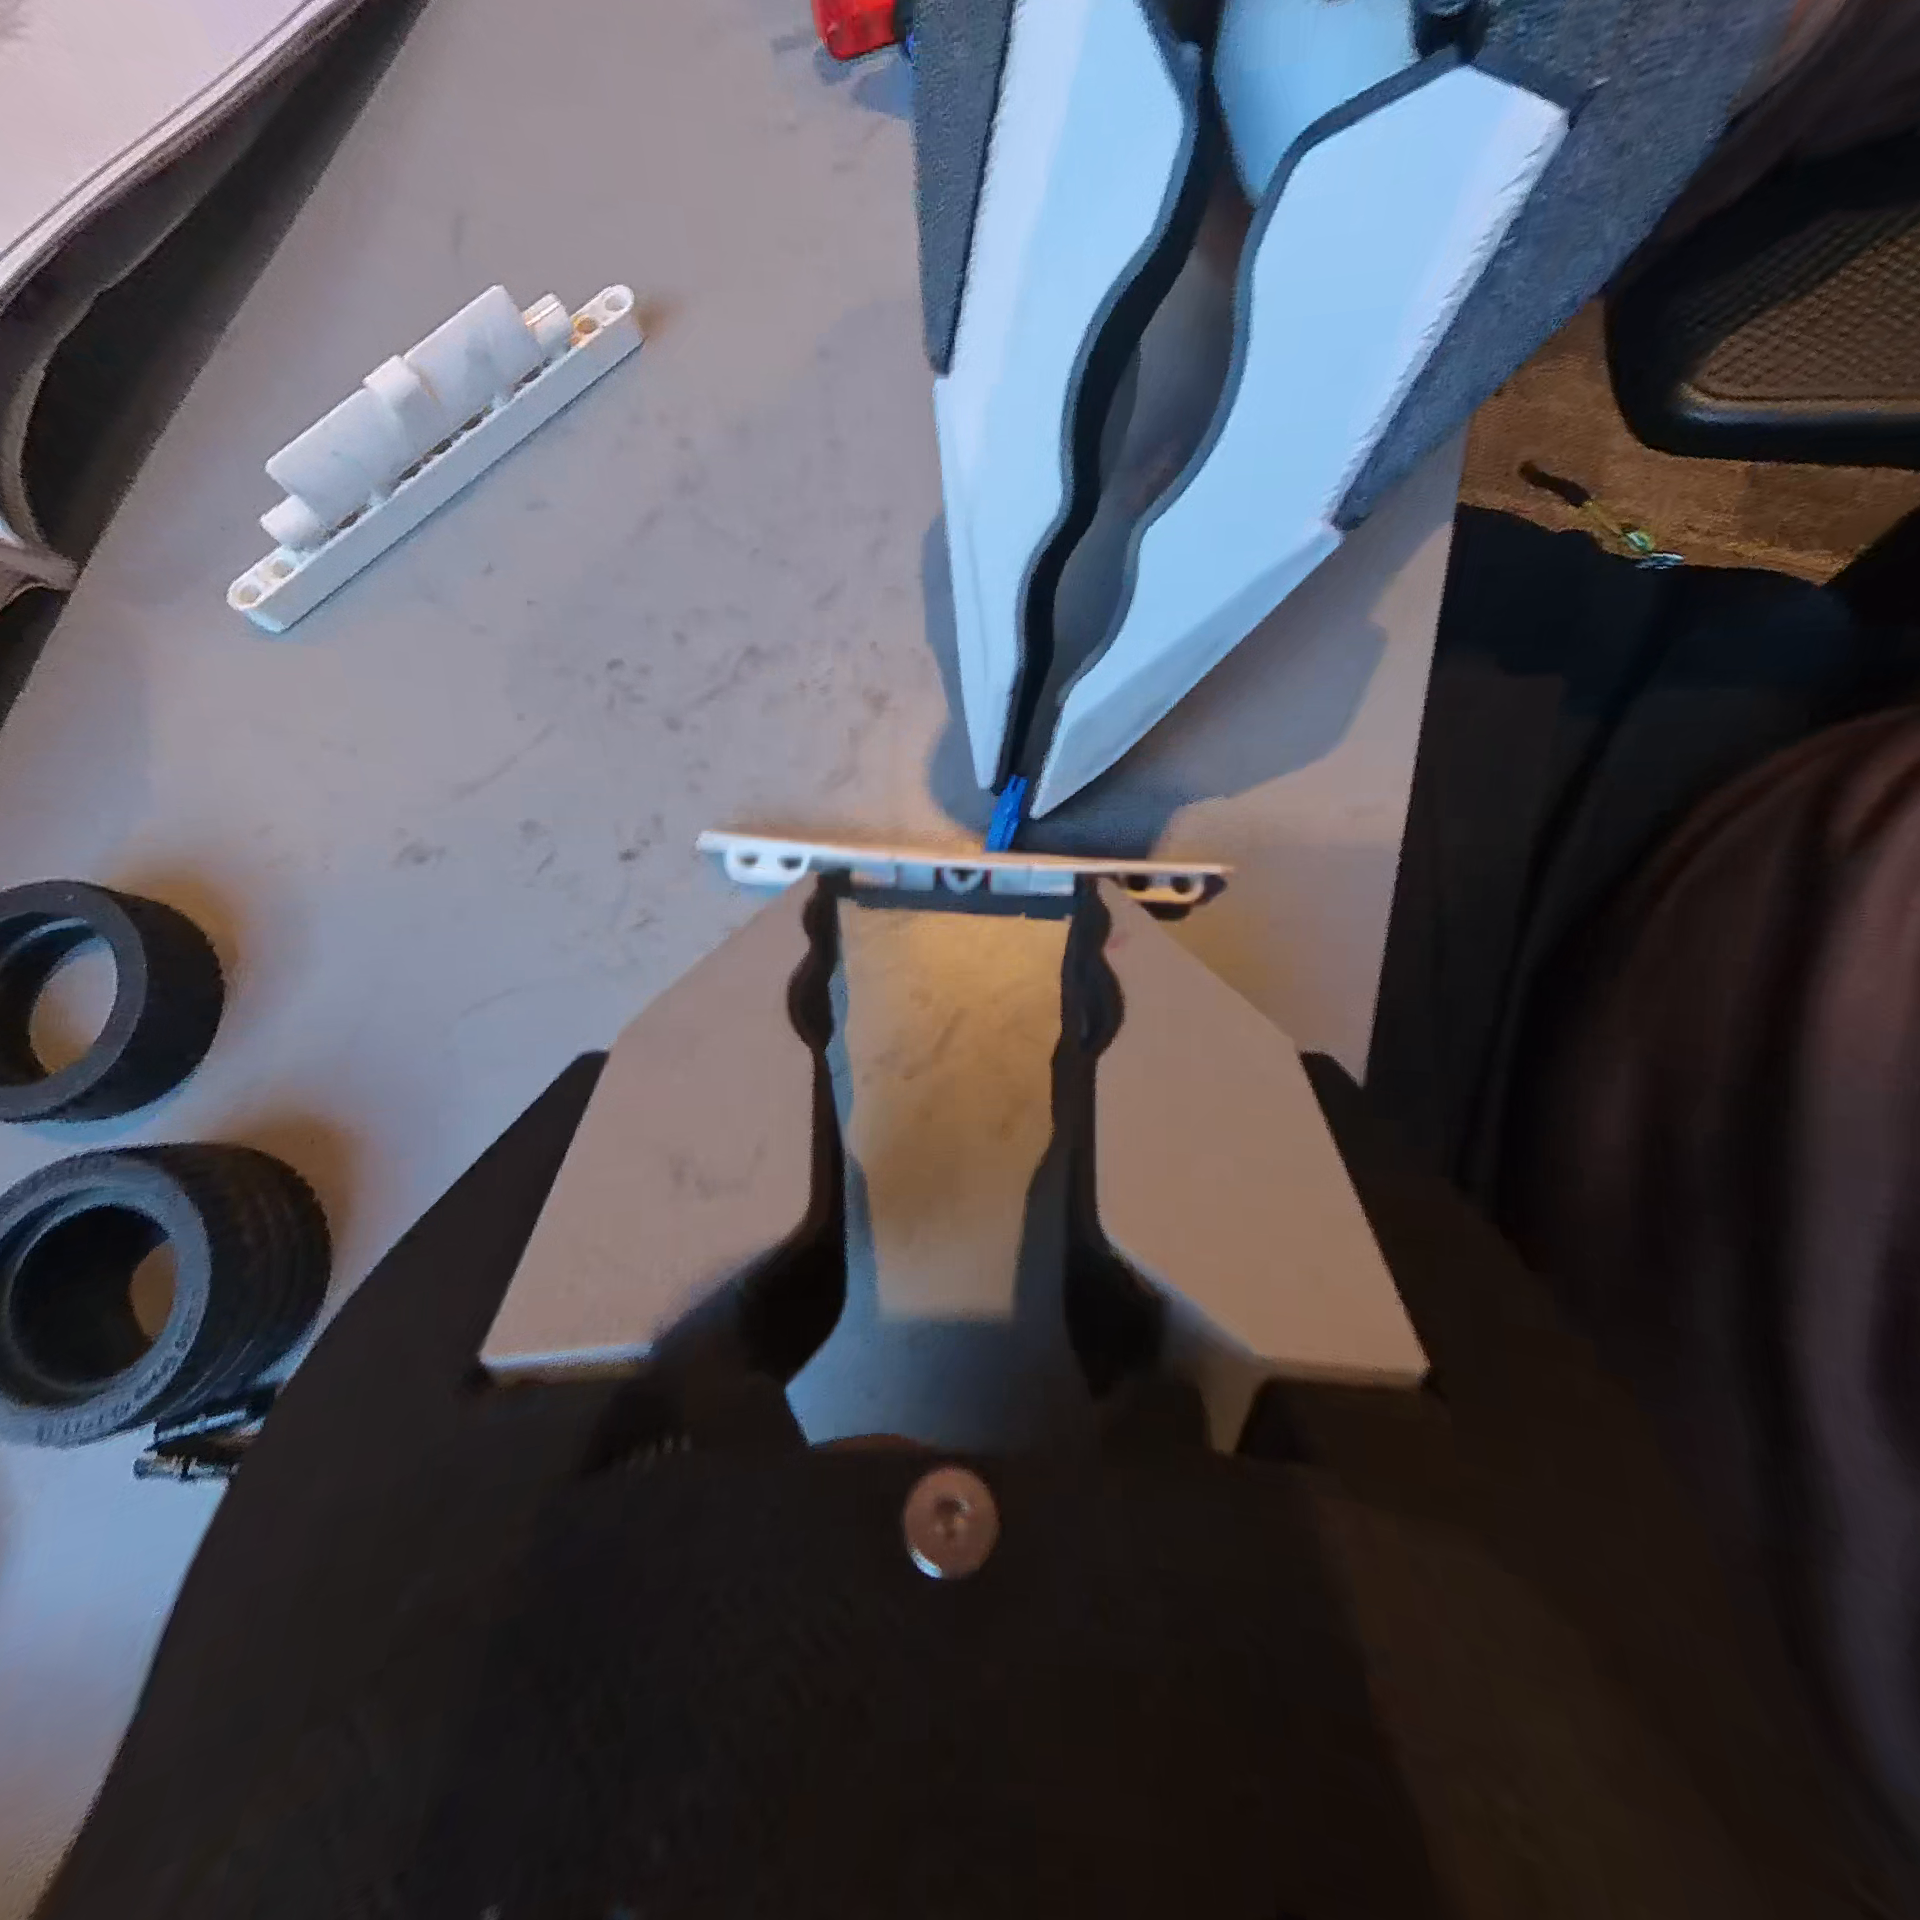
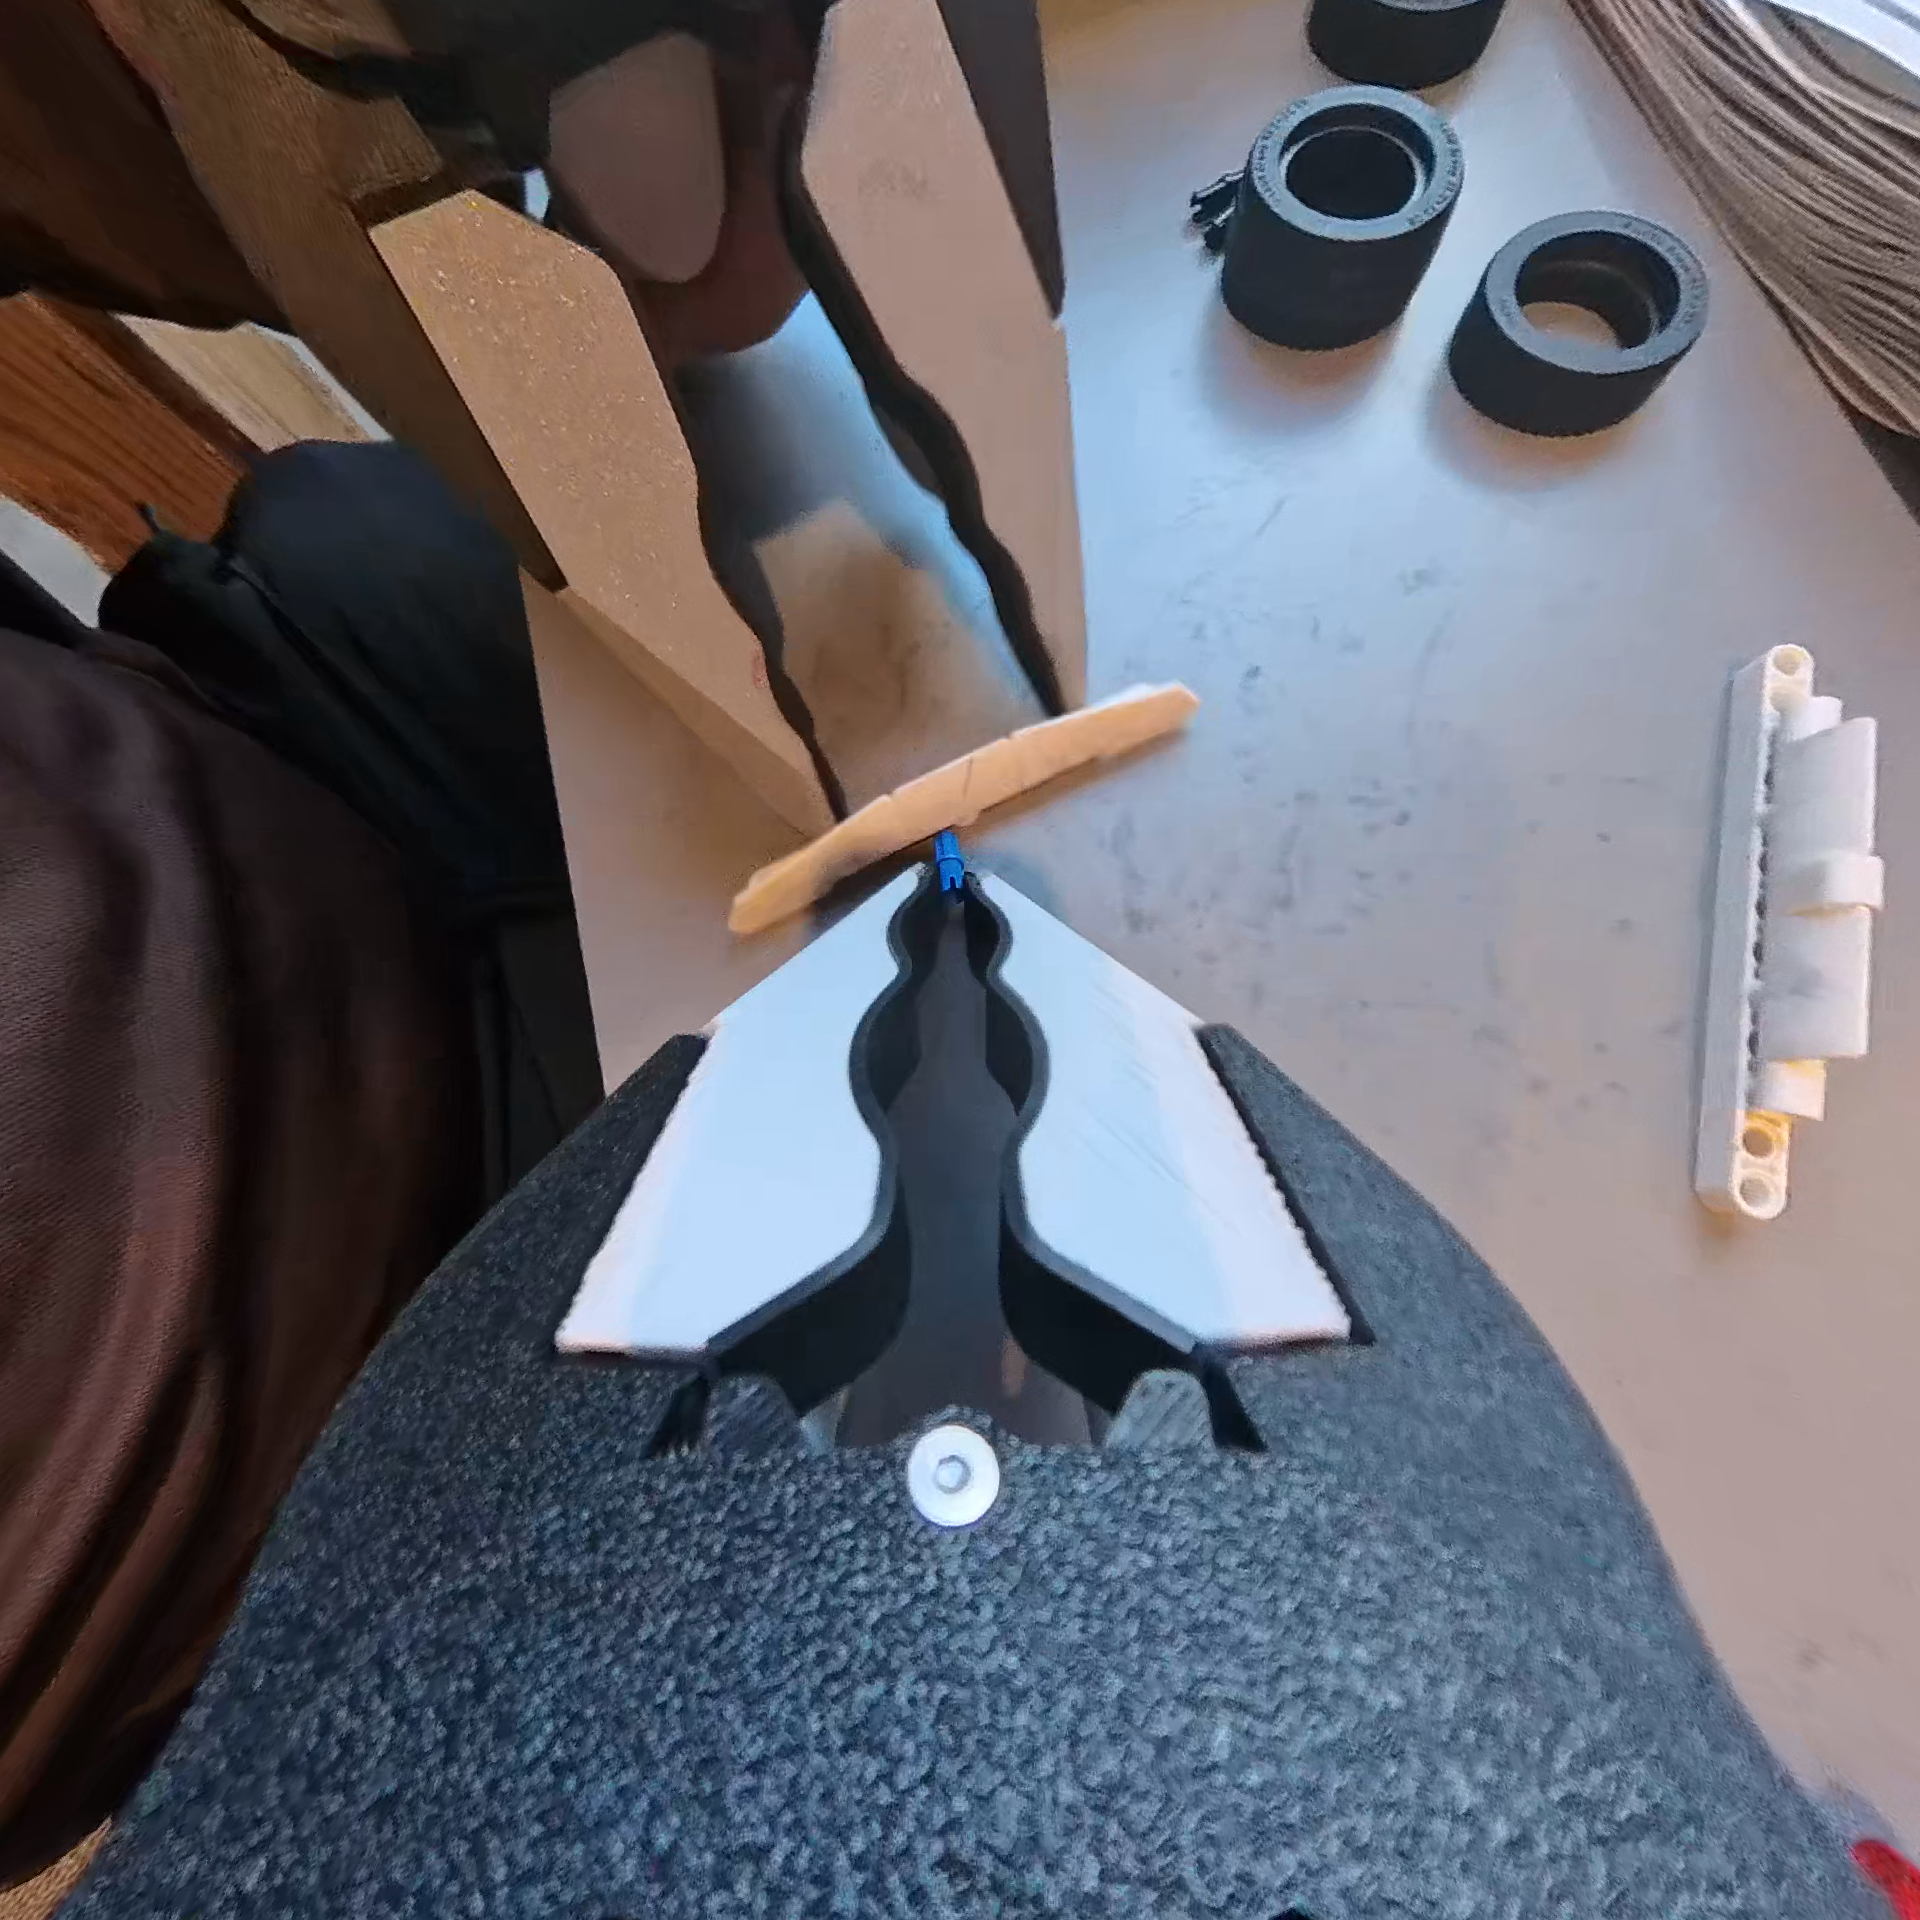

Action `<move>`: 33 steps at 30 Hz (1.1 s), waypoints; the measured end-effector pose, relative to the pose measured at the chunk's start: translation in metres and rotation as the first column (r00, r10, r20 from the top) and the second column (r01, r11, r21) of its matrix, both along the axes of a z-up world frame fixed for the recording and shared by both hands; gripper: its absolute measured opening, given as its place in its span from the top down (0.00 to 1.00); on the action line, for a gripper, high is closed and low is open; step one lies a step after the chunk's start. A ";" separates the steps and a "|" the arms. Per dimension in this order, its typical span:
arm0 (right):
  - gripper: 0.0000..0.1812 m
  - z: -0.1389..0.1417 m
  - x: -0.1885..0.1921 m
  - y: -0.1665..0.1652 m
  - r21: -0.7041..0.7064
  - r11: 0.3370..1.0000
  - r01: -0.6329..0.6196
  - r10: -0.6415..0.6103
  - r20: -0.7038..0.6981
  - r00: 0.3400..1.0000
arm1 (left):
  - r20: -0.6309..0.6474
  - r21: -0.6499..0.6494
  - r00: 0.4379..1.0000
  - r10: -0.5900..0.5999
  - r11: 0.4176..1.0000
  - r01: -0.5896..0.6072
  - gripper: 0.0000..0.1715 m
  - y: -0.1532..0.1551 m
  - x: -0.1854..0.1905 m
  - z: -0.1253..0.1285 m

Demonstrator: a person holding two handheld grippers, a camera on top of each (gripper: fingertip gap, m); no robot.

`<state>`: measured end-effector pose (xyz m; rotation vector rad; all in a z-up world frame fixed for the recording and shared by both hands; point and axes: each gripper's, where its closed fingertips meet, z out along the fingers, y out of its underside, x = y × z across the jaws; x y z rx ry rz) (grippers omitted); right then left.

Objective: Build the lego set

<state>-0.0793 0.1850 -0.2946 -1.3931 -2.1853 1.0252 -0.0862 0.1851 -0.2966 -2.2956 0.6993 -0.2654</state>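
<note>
The left claw point(image 1: 951, 904) is clamped across a long white beam assembly point(image 1: 961, 871), one fingertip at either side of its middle section, and holds it crosswise above the bench point(image 1: 623, 675). The right claw point(image 2: 954, 883) is closed on a small blue pin point(image 2: 947, 858), gripping its rear half. The pin's free end touches the near face of the beam; whether it has entered a hole cannot be told from either view.

Step in hand, as judged: seating the blue pin into the held beam.

Work completed, as far as visible:
- The held beam carries several pieces along its length, so it is already a sub-assembly.
- A second white beam assembly point(image 1: 436, 452) with white connectors along it lies on the bench, well apart from the claws.

Work outstanding, as judged:
- Two black tyres point(image 2: 1340, 234) lie loose on the bench near each other, with a third partly visible at the edge of the right wrist view. None is mounted on a rim or axle.
- A small black part point(image 1: 197, 1449) lies just beside one tyre, unused.
- A red piece point(image 1: 854, 26) shows at the frame edge, unattached.
- The two white assemblies are not joined.

Assessment: the build appears to be at an early to middle stage, with no chassis or wheel assembly in view.
</note>
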 end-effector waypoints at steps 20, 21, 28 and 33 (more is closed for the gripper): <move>0.98 0.000 -0.001 0.006 0.042 0.999 -0.005 0.007 -0.028 1.000 | -0.233 0.099 0.968 -0.088 0.989 0.114 0.85 -0.010 -0.035 0.028; 0.98 0.000 -0.001 0.006 0.035 0.999 -0.005 0.006 -0.026 1.000 | -0.300 0.116 0.942 -0.151 0.974 0.194 0.84 -0.009 -0.035 0.032; 0.98 0.003 0.000 0.009 0.015 1.000 0.021 -0.021 -0.035 0.999 | -0.503 -0.094 0.669 -0.547 0.804 0.587 0.82 -0.006 -0.022 0.032; 0.97 0.003 0.002 0.008 0.018 1.000 0.021 -0.021 -0.037 0.999 | -0.602 -0.233 0.487 -0.633 0.722 0.651 0.94 0.000 -0.027 0.001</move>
